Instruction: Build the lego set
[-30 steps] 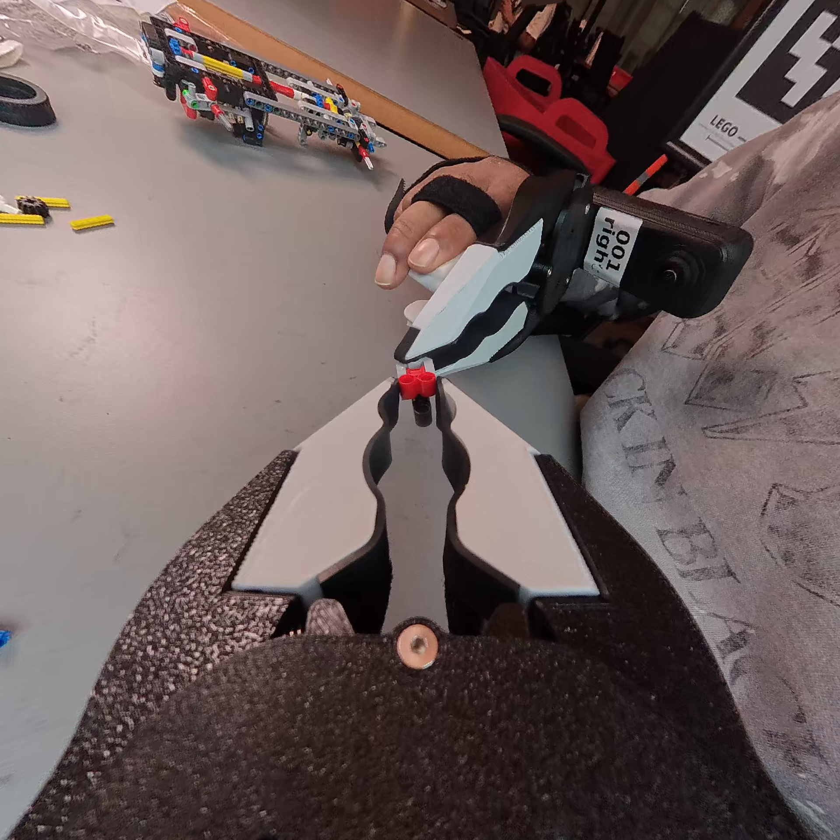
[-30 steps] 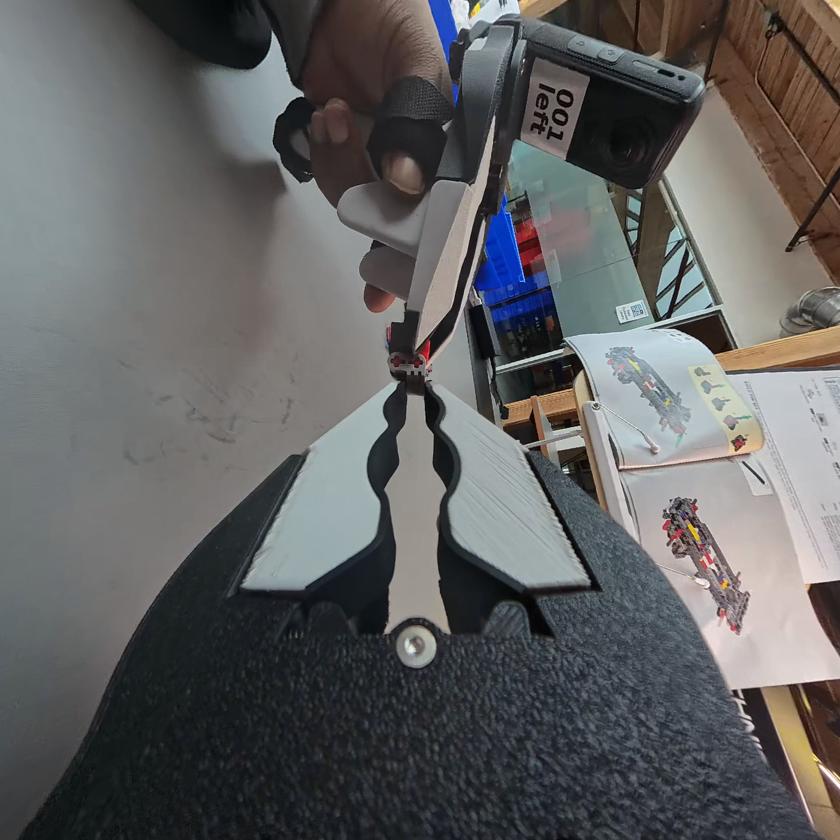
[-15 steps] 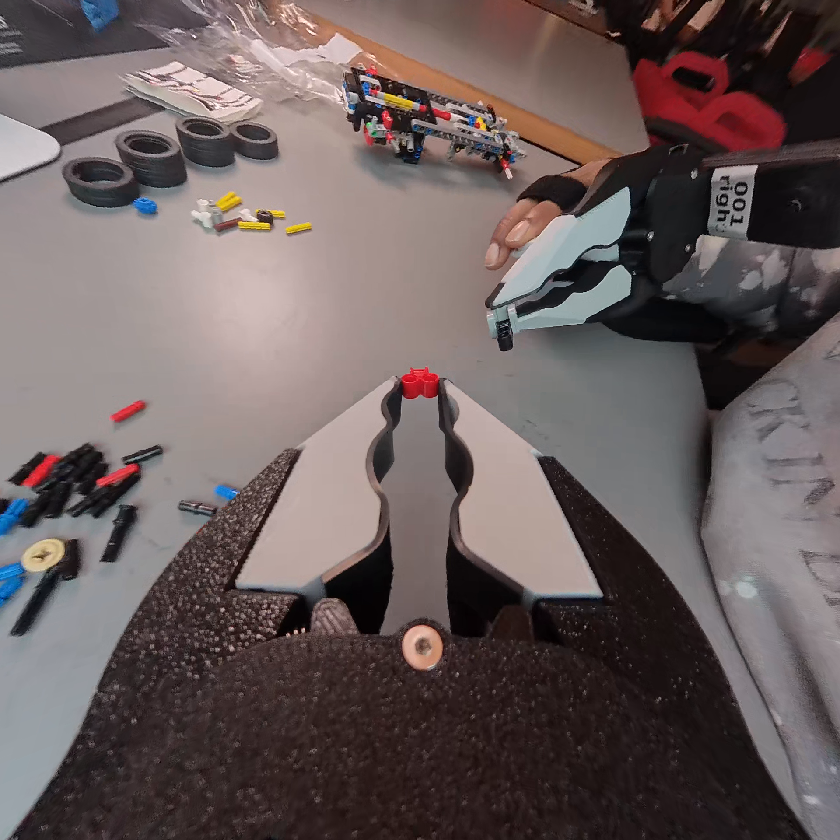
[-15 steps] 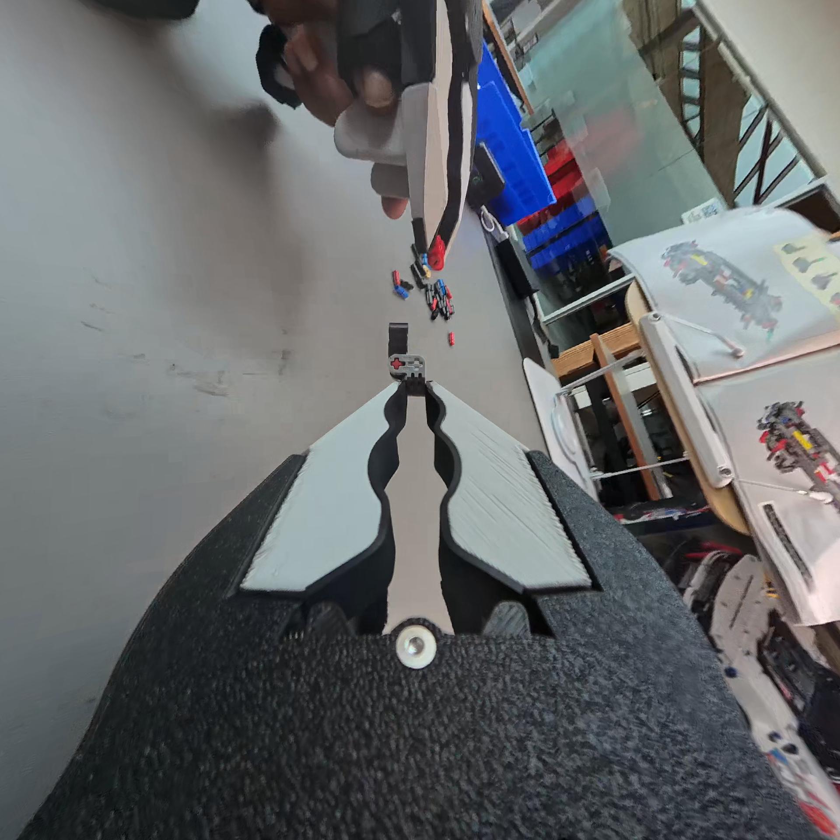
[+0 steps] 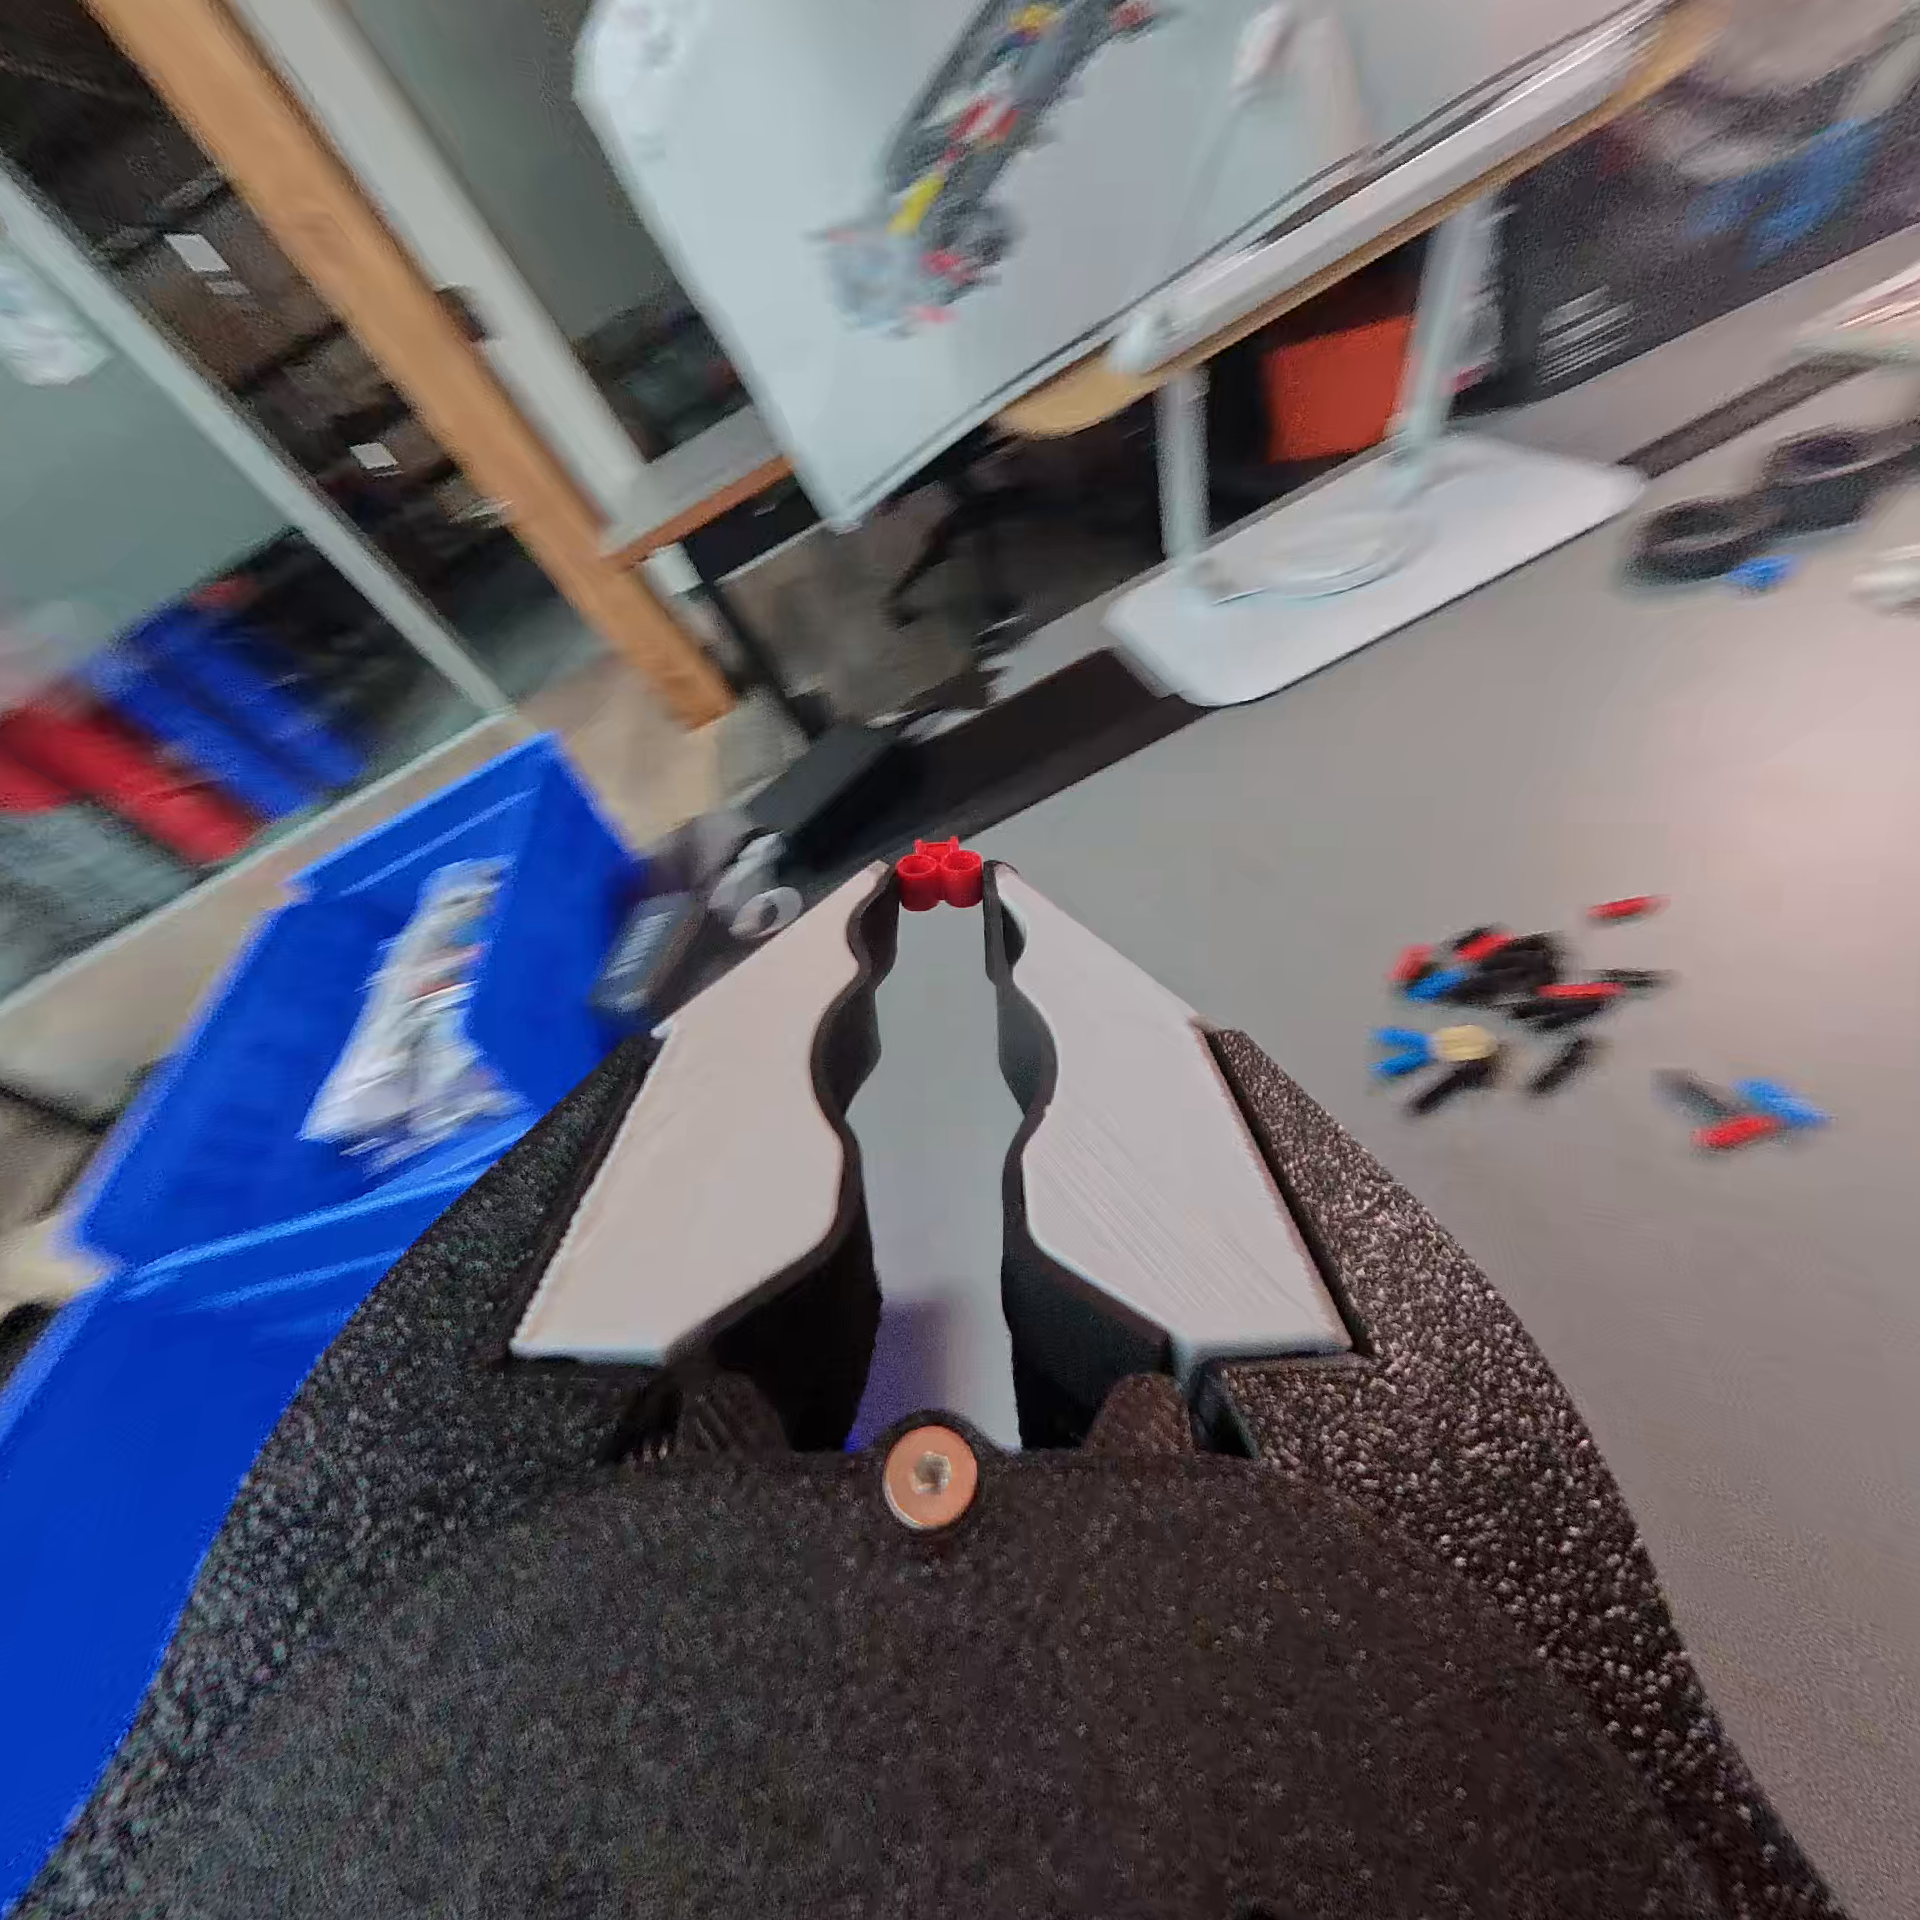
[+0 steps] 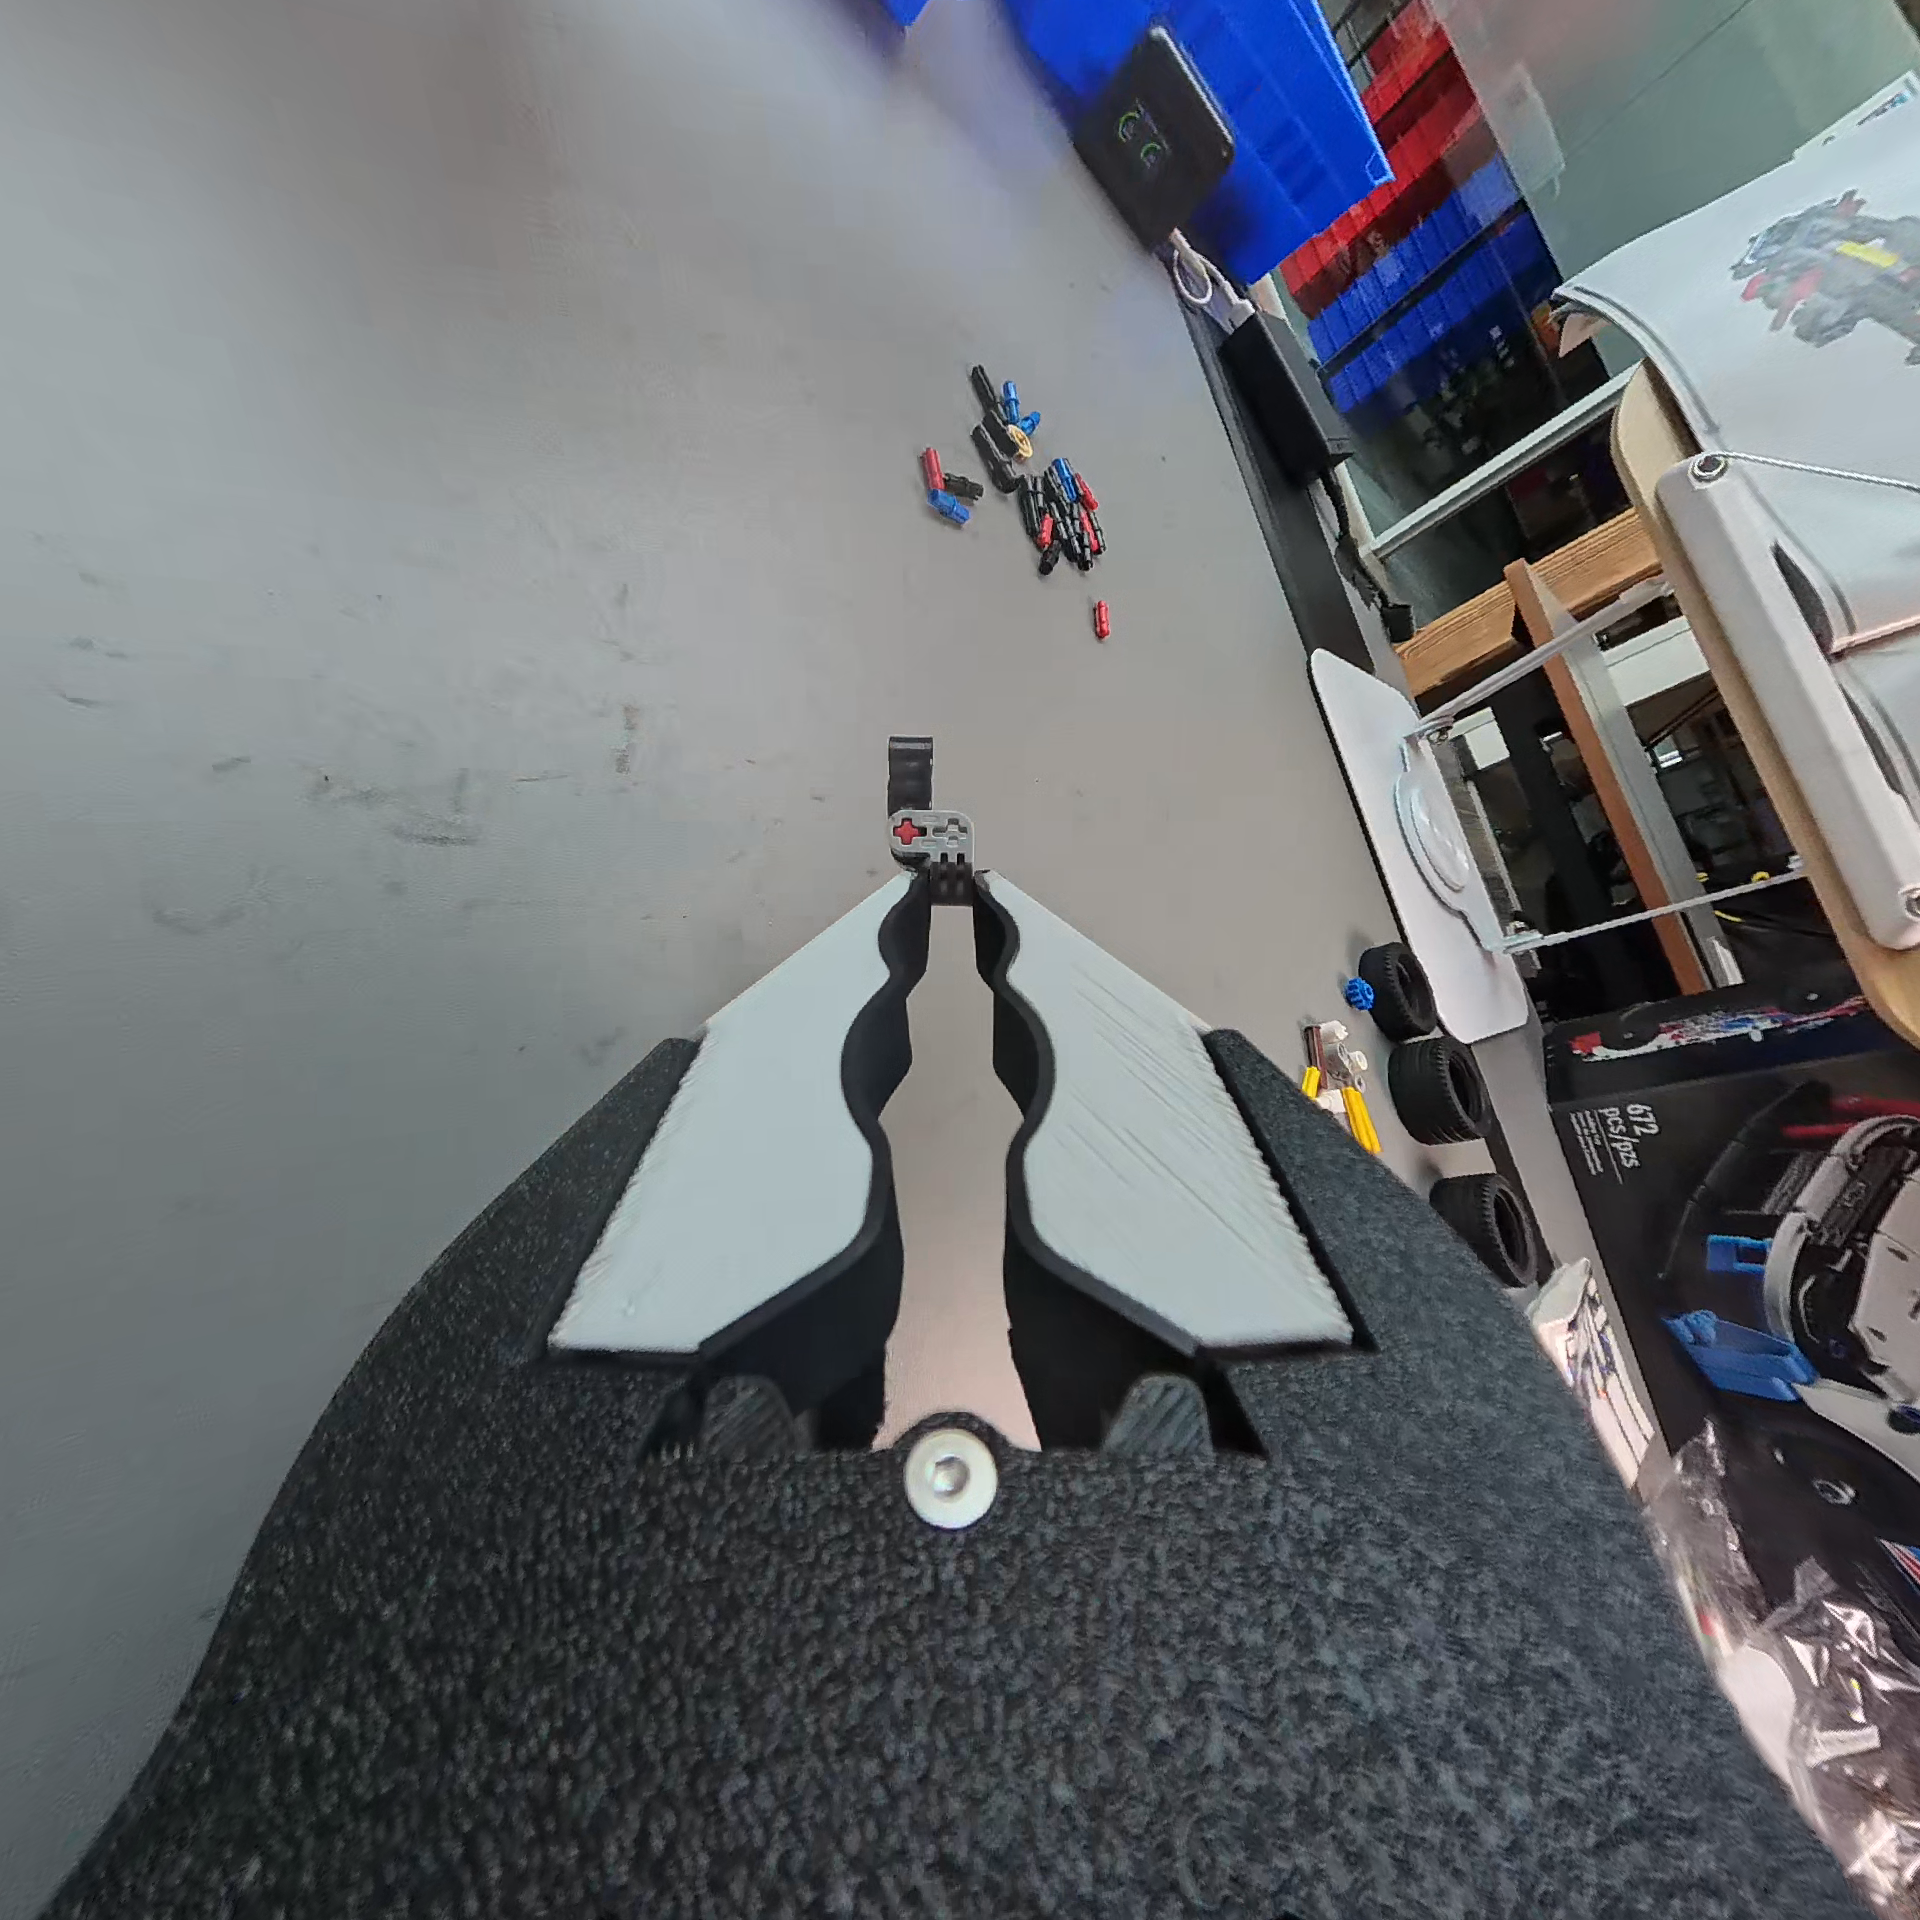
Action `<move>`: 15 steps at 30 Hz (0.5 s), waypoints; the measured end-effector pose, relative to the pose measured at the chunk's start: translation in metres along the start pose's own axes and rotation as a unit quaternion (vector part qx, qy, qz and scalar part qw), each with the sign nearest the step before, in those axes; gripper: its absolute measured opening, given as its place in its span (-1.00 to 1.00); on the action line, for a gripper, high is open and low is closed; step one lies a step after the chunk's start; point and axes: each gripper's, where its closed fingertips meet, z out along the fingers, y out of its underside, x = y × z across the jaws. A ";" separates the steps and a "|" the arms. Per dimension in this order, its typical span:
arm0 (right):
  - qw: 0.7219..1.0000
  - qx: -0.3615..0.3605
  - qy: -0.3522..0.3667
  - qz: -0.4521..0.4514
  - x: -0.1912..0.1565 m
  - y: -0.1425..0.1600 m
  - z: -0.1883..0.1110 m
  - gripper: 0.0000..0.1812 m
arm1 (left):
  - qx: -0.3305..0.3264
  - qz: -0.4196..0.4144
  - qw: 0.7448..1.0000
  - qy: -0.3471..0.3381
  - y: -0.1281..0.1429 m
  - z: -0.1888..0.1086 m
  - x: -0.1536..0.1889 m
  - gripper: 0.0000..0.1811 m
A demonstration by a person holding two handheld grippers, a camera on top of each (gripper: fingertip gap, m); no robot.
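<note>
Black pin in right tool, axis pointing fwd

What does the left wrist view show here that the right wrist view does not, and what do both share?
Only the left wrist view: the left tool shut on a red connector.

Only the right wrist view: the right tool shut on a small grey and black assembly, black tyres, yellow pieces and the set's box.

Both: the grey table, the pile of black, red and blue pins, the blue bin and the instruction booklet on its stand.
</note>
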 end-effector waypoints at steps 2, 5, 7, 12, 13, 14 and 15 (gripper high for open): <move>1.000 0.007 -0.003 0.012 0.000 -0.002 0.000 -0.92 | -0.096 0.079 0.983 -0.137 0.025 -0.018 -0.065 -0.82; 0.999 0.018 -0.007 0.034 0.001 -0.007 0.001 -0.92 | -0.267 0.059 0.949 -0.158 0.087 -0.035 -0.100 -0.82; 0.999 0.026 -0.007 0.045 0.002 -0.011 0.001 -0.92 | -0.337 0.032 0.932 -0.130 0.122 -0.039 -0.098 -0.77; 0.995 0.042 -0.005 0.087 0.007 -0.014 -0.002 -0.92 | -0.256 0.032 0.963 -0.073 0.100 -0.017 -0.065 -0.41; 0.994 0.048 -0.003 0.098 0.009 -0.016 -0.002 -0.92 | -0.199 0.023 0.979 -0.029 0.077 -0.010 -0.043 -0.42; 0.992 0.056 -0.002 0.109 0.011 -0.017 -0.003 -0.92 | -0.140 0.008 0.990 0.032 0.054 -0.004 -0.013 -0.43; 0.991 0.064 -0.002 0.122 0.013 -0.020 -0.004 -0.92 | -0.086 -0.012 0.990 0.109 0.030 -0.003 0.023 -0.47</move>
